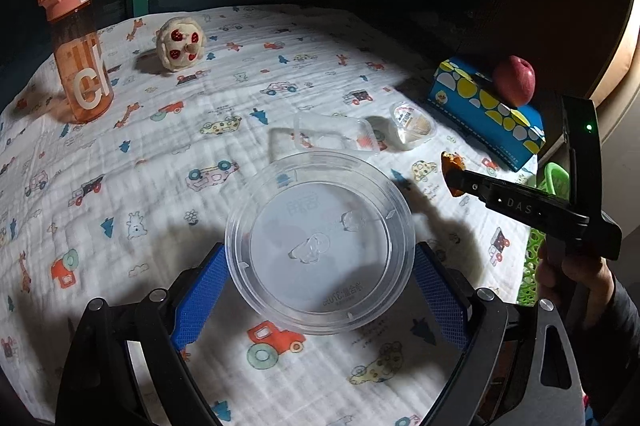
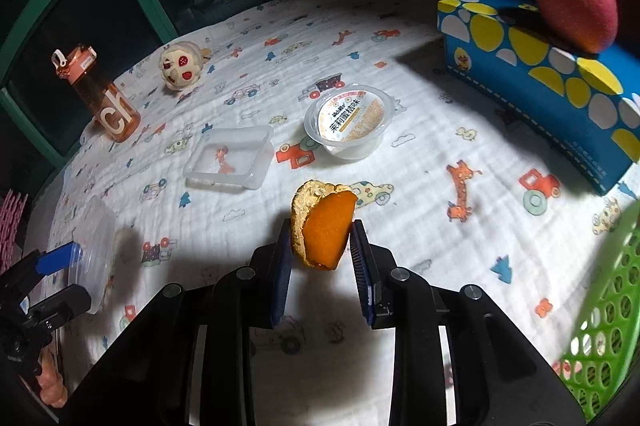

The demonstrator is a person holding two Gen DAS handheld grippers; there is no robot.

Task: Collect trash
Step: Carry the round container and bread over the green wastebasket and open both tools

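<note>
My left gripper (image 1: 320, 290) is shut on a round clear plastic lid (image 1: 320, 242), held above the table between its blue pads; the lid also shows at the left of the right wrist view (image 2: 96, 246). My right gripper (image 2: 320, 250) is shut on a piece of orange peel (image 2: 324, 230), lifted above the cloth; the peel also shows in the left wrist view (image 1: 454, 166). A clear rectangular tray (image 2: 230, 158) and a sealed jelly cup (image 2: 348, 122) lie on the cloth beyond.
A green mesh basket (image 2: 608, 326) stands at the right edge. A blue tissue box (image 2: 540, 82) carries a red apple (image 2: 576, 0). An orange water bottle (image 1: 78, 42) and a plush toy (image 1: 180, 42) stand at the far left on the patterned tablecloth (image 1: 140, 154).
</note>
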